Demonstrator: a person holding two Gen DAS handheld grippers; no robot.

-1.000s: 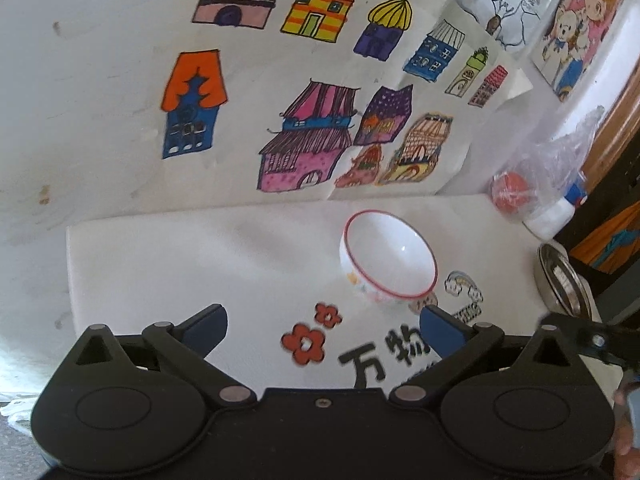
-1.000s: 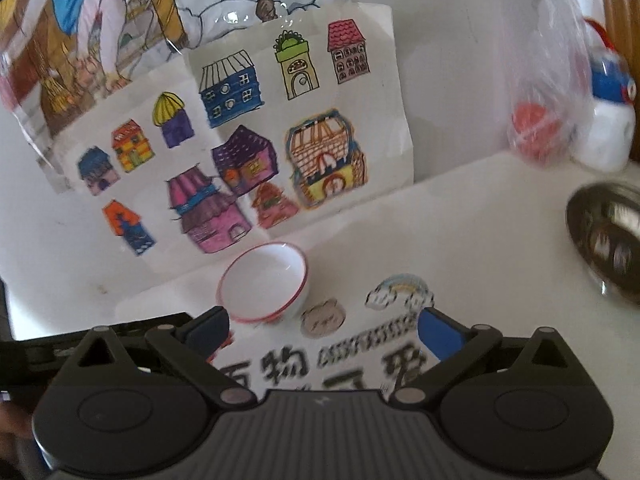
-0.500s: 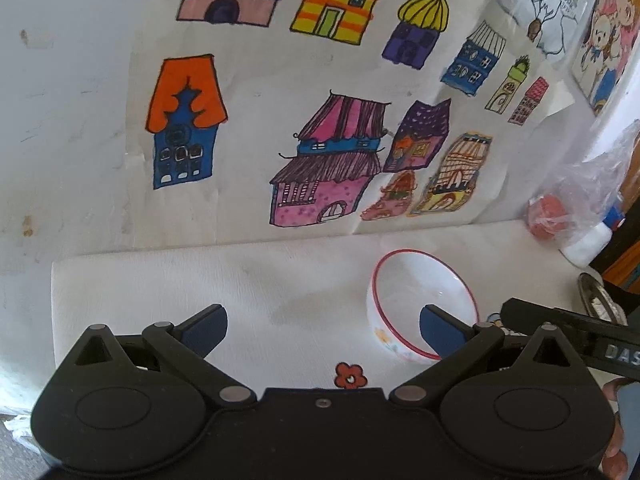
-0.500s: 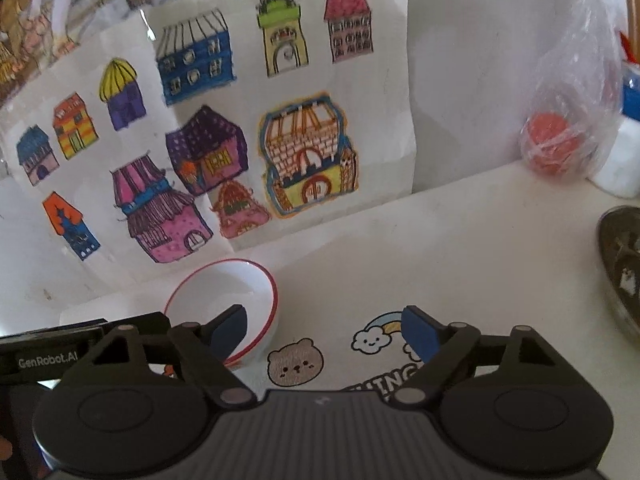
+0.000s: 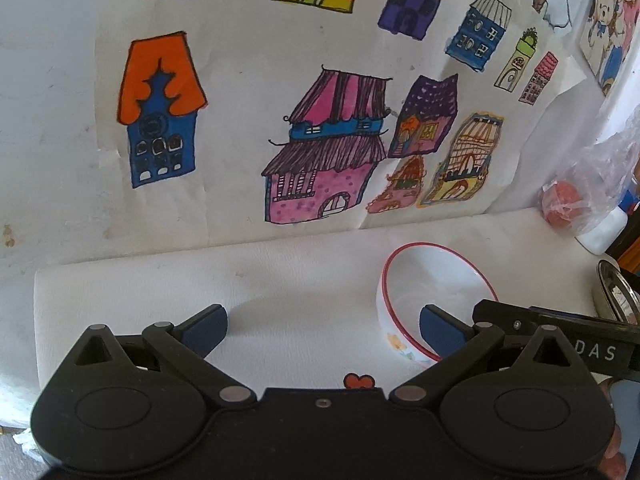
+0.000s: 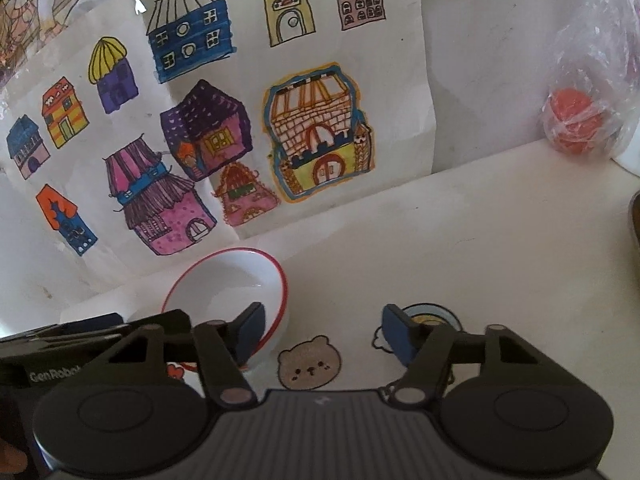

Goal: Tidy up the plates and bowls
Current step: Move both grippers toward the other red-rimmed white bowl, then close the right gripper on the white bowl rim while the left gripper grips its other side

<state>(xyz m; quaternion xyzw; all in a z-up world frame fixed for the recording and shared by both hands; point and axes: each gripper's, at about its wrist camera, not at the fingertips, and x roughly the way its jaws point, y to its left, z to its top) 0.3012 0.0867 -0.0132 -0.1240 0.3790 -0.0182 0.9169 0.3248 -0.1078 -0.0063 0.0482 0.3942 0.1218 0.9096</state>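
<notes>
The bowl sits on the white mat, right of centre in the left view and lower left in the right view. The left gripper is wide open, its right finger over the rim. The right gripper is closing; its left finger is at the rim, and the pads grip nothing.

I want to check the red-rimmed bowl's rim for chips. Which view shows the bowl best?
The left wrist view: the red-rimmed bowl sits larger there, with most of its rim and its painted side visible. In the right wrist view the bowl shows mainly its inside, and a claw finger covers its near rim.
</notes>
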